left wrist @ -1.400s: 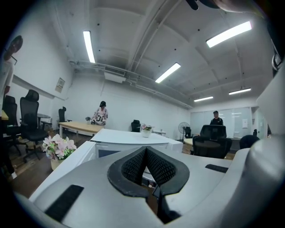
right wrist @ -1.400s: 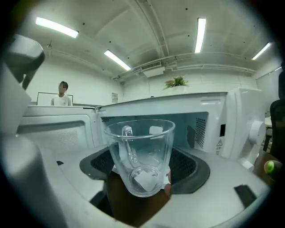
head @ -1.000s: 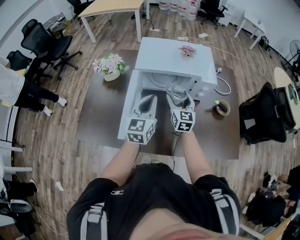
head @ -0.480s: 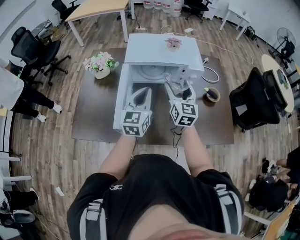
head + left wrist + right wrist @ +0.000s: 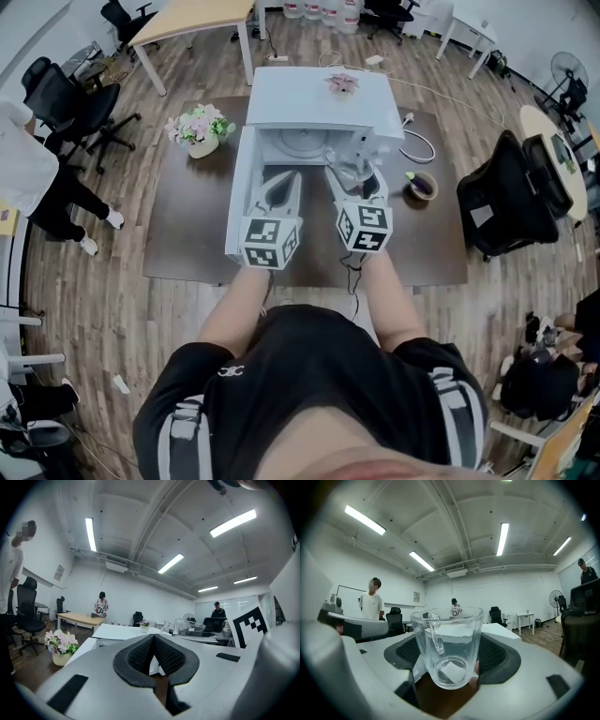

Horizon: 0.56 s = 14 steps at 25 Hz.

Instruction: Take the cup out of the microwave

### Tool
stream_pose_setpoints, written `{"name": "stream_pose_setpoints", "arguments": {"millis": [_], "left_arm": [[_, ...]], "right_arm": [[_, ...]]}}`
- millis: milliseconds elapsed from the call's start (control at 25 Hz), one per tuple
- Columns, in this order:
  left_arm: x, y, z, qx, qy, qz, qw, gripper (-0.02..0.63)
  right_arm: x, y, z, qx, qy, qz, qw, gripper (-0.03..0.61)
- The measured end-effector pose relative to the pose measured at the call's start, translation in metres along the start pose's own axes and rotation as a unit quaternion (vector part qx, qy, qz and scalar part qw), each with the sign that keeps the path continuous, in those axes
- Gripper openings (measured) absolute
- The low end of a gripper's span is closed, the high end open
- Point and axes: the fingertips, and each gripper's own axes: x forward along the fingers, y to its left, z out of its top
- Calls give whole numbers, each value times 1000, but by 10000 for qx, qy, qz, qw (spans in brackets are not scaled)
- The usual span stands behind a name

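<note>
The right gripper (image 5: 449, 660) has its jaws clamped on the cup (image 5: 447, 641), a clear glass one with a handle. The dark ribbed pads (image 5: 494, 654) press on the cup's two sides low down, near its base, so most of its wall and the whole rim stand above the jaws. It sits upright, centred between them, its handle on the side away from the gripper and turned a little to the left jaw. Under its base, brown counter (image 5: 440, 700) shows through the gap between the jaws.

In the head view the cup (image 5: 351, 170) lies at the tip of the right gripper (image 5: 354, 178), just in front of the white microwave (image 5: 319, 98), whose door (image 5: 240, 202) stands open. No oven wall surrounds the cup in the right gripper view, so it is outside the cavity.

The left gripper (image 5: 153, 641) has its jaws together, pad tips touching, with nothing between them. In the head view the left gripper (image 5: 281, 187) lies beside the right one, apart from the cup, next to the open door.
</note>
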Motion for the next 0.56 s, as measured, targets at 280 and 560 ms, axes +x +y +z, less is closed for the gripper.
{"name": "stream_pose_setpoints", "arguments": {"millis": [280,560], "left_arm": [[4,0,0,41,25,8,10000,0],[5,2,0,64,22,19,10000,0]], "right_arm": [[4,-2,-3,41,48,61,10000,374],[8,0,-4,49,41,73,10000,374]]}}
